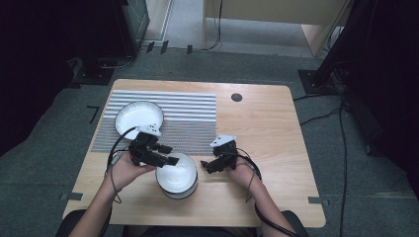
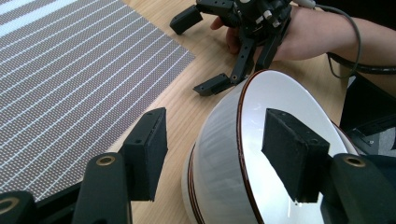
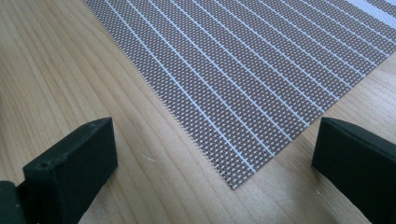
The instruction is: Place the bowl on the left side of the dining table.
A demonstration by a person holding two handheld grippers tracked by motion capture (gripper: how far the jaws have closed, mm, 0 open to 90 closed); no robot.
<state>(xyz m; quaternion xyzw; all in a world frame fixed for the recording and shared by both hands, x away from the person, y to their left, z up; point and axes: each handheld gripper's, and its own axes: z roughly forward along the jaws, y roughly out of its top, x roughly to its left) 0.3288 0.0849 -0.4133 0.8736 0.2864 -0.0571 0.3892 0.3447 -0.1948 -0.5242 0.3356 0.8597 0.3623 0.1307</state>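
Left gripper [image 1: 165, 154] is straddling the rim of the near bowl [image 1: 177, 176], one jaw outside the wall and one inside over the white hollow; in the left gripper view [image 2: 212, 154] both pads are standing off the china with a gap on each side, so the jaws are sitting half-wide and not pressing. That bowl is resting on bare wood at the near edge of the wooden table [image 1: 267, 123], just near of the striped placemat [image 1: 163, 121]. It is standing upright with its mouth facing up, and being round it is showing no long axis. A dark line is running round its rim, and nothing is lying inside it. It seems to be sitting in a second bowl, though I cannot tell for sure.

Right gripper [image 1: 211, 159] is hovering just right of the bowl, jaws spread wide with nothing between them; in its own view [image 3: 215, 163] they are framing the placemat's near corner [image 3: 233, 182] and bare wood.

Farther left, a second white bowl [image 1: 139, 117] is sitting on the placemat, also with nothing in it. A small dark round hole [image 1: 236, 97] is showing near the table's far edge.
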